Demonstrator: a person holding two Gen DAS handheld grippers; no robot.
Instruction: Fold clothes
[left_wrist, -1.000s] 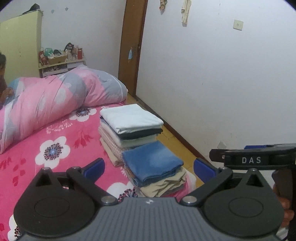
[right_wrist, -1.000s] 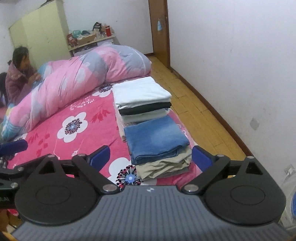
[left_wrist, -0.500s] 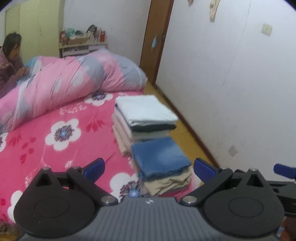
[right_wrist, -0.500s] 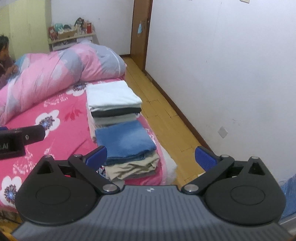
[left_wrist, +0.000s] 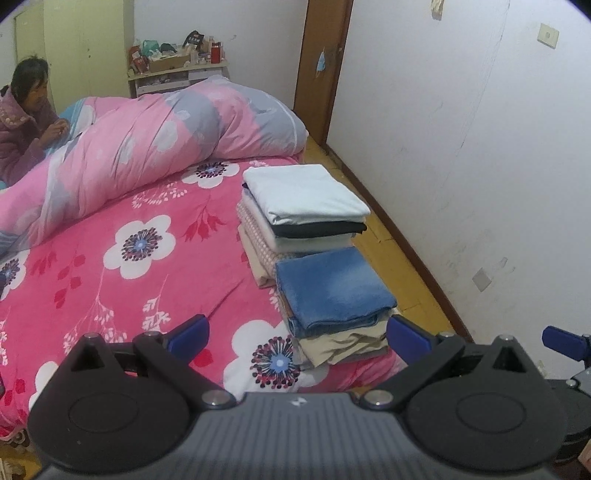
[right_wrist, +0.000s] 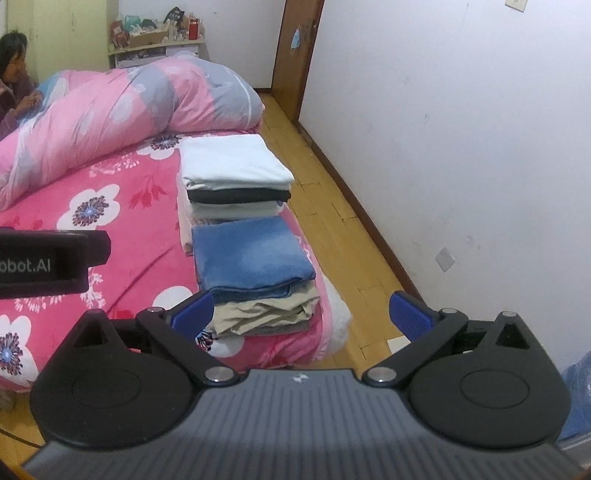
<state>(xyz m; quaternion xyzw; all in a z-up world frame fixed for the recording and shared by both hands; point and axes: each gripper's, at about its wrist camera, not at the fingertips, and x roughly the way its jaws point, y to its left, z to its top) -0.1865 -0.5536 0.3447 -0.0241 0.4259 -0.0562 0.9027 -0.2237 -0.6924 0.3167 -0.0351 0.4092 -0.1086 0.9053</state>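
Clothes lay folded in two stacks along the bed's right edge, ahead of both tongs. The nearer stack had a folded blue denim piece on top of beige and grey garments; the farther stack carried a pale bluish-white folded cloth over a black layer, a whitish one and a pink checked one. The two stacks touched end to end, and together their long axis ran away from the tongs toward the rolled pink-and-grey quilt, parallel to the white wall and the strip of yellow wooden floor. The folded edges of the nearer stack faced the tongs.

The left gripper hung above the pink floral bedsheet, its blue-padded jaws spread wide with nothing between them. The right gripper stood likewise fully spread and empty, the nearer stack showing just beyond its left pad. A person in a purple jacket sat far off beyond the quilt.
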